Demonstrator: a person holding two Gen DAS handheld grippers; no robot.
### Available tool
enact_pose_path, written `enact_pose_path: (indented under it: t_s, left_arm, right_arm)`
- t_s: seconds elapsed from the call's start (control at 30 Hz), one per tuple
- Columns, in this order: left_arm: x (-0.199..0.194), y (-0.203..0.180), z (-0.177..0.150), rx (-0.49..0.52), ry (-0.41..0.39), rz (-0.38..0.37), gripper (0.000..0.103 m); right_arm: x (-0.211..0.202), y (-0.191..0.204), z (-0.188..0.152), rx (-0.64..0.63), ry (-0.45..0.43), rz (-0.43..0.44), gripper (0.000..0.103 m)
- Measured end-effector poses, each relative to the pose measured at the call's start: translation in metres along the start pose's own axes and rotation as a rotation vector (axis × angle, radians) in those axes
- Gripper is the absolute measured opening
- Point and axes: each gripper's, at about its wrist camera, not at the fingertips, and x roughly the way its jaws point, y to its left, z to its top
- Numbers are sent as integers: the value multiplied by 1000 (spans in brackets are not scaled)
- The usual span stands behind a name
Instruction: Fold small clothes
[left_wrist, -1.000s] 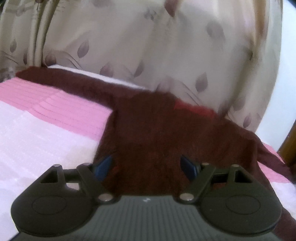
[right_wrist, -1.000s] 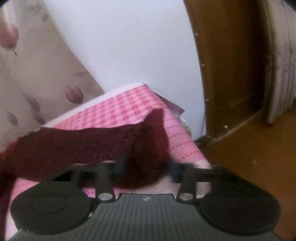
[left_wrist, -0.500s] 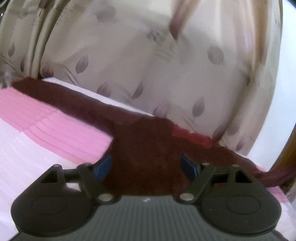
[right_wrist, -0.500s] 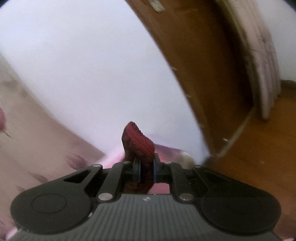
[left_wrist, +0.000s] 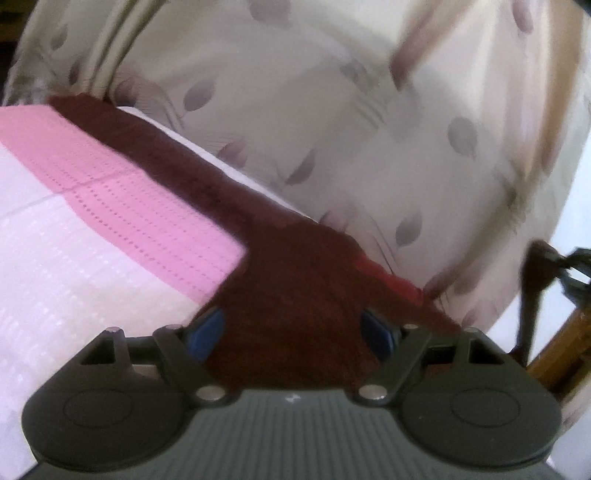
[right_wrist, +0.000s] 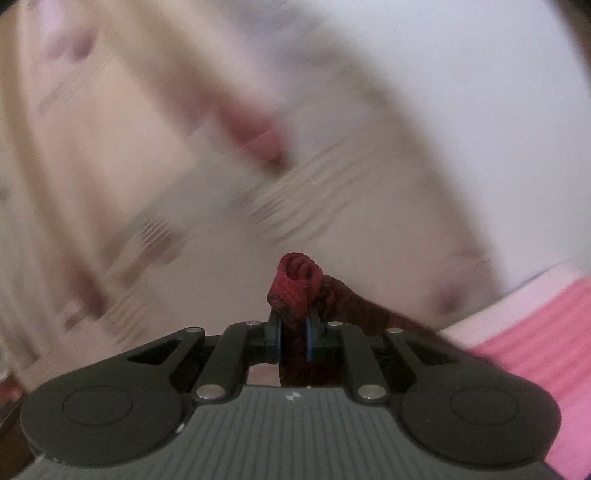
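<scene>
- Sweater (left_wrist: 295, 295): dark maroon, fuzzy knit, flat on the bed (left_wrist: 110, 240). One sleeve runs out toward 10 o'clock, body toward 5; red collar band at 3 o'clock.
- Left gripper (left_wrist: 293, 332): jaws wide, blue pads either side of the body, not pinching.
- Right gripper (right_wrist: 294, 339): clamped on a ribbed red cuff (right_wrist: 295, 284), which sticks up at 12.
- Bed cover: pink and white weave.
- Curtain (left_wrist: 332, 129): cream, leaf print.

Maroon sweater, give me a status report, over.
Right claw shut on the sweater cuff, lifted off the bed. Left claw open over the maroon sweater body on the pink bedspread. Nothing in the way.
</scene>
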Motion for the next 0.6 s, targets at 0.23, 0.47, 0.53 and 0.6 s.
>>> enact_pose_path:
  t_s: [0.23, 0.47, 0.53, 0.6]
  left_arm:
    - [-2, 1, 0, -12, -7, -1, 81]
    - [-1, 5, 1, -40, -8, -13, 81]
    - [-1, 6, 1, -45, -10, -18, 81]
    - [-2, 8, 2, -54, -12, -25, 81]
  right_arm:
    - [82, 94, -82, -9, 158, 183, 16]
    - [124, 138, -161, -22, 317, 216, 16]
    - [129, 143, -175, -18, 344, 216, 16]
    - [135, 146, -189, -14, 364, 209, 16]
